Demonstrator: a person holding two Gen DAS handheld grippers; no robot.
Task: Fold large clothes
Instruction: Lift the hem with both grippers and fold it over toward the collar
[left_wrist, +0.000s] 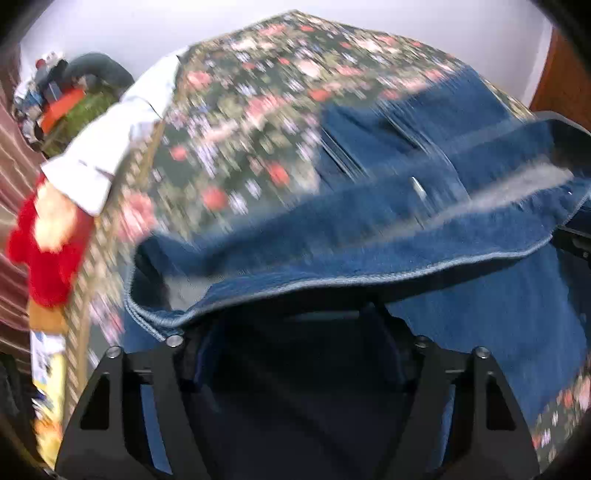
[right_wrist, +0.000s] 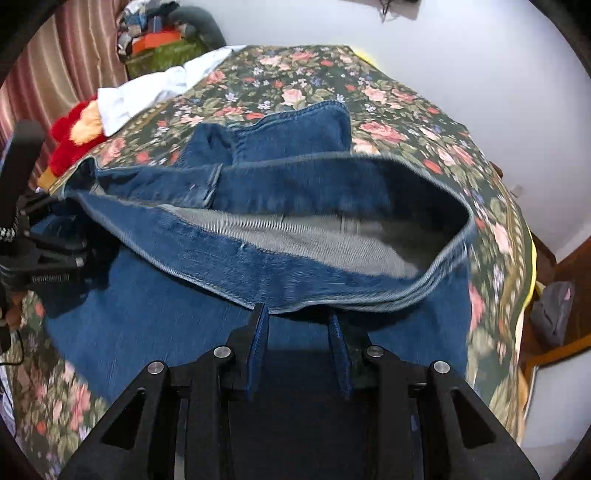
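Blue jeans (right_wrist: 258, 206) lie across a bed spread with a dark floral cover (right_wrist: 406, 122), their waistband lifted and gaping so the pale grey inner lining shows. The right gripper (right_wrist: 299, 317) stands with its jaws narrow, both fingers at the near hem of the waistband, which sags across their tips; whether the pads actually press the denim cannot be told. The left gripper (left_wrist: 295, 317) has its jaws set wider, with a fold of the waistband draped over its fingertips, which are hidden, so a grip cannot be told there either. From the right wrist view the left gripper (right_wrist: 55, 258) shows at the left end of the waistband.

Beyond the jeans the cover lies bare up to the white wall (right_wrist: 461, 48), with open bedding on the right toward the bed's edge. Along the left edge lie a white garment (right_wrist: 147, 92) and a red plush toy (right_wrist: 75, 133), well apart from the jeans. Behind them rises a heap of clutter (right_wrist: 159, 40) beside a striped curtain (right_wrist: 74, 55). A grey bag (right_wrist: 554, 310) sits low off the right side.
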